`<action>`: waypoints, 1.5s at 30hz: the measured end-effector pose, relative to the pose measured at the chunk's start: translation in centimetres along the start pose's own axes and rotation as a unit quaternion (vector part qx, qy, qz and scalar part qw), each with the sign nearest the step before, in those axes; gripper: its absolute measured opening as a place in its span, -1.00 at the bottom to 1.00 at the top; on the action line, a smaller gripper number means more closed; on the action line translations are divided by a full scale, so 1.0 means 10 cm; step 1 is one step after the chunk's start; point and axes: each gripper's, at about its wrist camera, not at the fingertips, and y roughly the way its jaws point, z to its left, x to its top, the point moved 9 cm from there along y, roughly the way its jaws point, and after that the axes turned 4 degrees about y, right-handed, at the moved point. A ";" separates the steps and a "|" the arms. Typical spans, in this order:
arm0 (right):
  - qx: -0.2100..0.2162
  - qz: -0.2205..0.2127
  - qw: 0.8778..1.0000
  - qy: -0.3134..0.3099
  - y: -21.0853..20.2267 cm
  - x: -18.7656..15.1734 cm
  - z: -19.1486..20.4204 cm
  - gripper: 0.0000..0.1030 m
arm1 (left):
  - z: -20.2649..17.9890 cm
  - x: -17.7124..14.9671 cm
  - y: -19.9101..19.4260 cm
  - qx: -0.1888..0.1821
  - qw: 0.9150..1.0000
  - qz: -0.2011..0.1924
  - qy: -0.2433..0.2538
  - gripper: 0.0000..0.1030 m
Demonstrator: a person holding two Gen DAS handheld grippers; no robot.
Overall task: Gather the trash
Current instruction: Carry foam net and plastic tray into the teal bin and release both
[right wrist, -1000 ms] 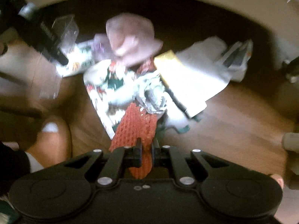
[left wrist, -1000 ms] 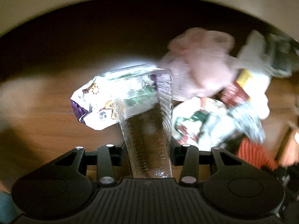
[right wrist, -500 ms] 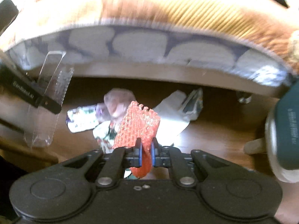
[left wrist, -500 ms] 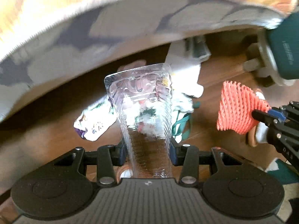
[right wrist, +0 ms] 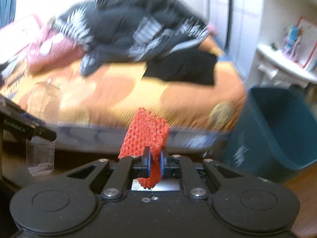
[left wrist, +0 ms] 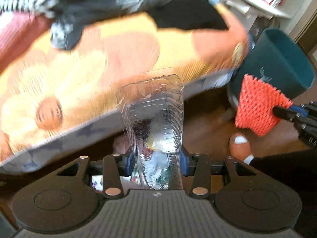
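My left gripper (left wrist: 155, 161) is shut on a clear plastic tray (left wrist: 150, 109) that sticks up and away from the jaws, high above the floor. My right gripper (right wrist: 154, 163) is shut on a red foam net sleeve (right wrist: 147, 136). In the left wrist view the same red foam net sleeve (left wrist: 257, 107) hangs from the right gripper's fingertips (left wrist: 285, 110) at the right edge, just in front of a teal bin (left wrist: 277, 59). In the right wrist view the teal bin (right wrist: 277, 127) stands open at the right, and the clear tray (right wrist: 40, 154) shows at the left.
A bed with an orange and yellow cover (left wrist: 99, 63) fills the middle, with dark patterned clothes (right wrist: 138, 27) and a pink cloth (right wrist: 49, 49) on it. A white shelf (right wrist: 287, 63) stands behind the bin. A person's foot (left wrist: 239, 146) rests on the wooden floor.
Both grippers have risen from the trash pile under the bed to above bed height, each keeping its item. The bed top and the teal bin have come into view.
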 end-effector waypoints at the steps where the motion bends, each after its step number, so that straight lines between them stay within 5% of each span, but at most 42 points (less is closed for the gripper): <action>1: -0.005 -0.013 1.000 0.001 -0.11 0.11 -0.09 -0.83 | -0.07 0.08 -0.10 0.004 1.000 -0.012 0.004 -0.18; 10: -0.073 -0.099 0.992 0.019 -0.84 0.89 -1.04 -0.83 | -0.88 0.97 -0.92 0.011 0.993 -0.111 0.031 -0.18; 17: -0.132 -0.120 0.983 0.047 -1.16 1.02 -1.91 -0.82 | -1.77 1.60 -1.08 -0.024 0.987 -0.149 0.055 -0.17; 29: -0.161 -0.055 0.979 0.108 -0.75 0.44 -2.77 -0.82 | -3.09 2.24 -0.29 -0.080 0.987 -0.108 0.093 -0.17; 45: -0.148 -0.006 0.979 0.141 -0.01 0.13 -3.02 -0.82 | -3.80 2.52 0.86 -0.085 0.987 -0.040 0.127 -0.16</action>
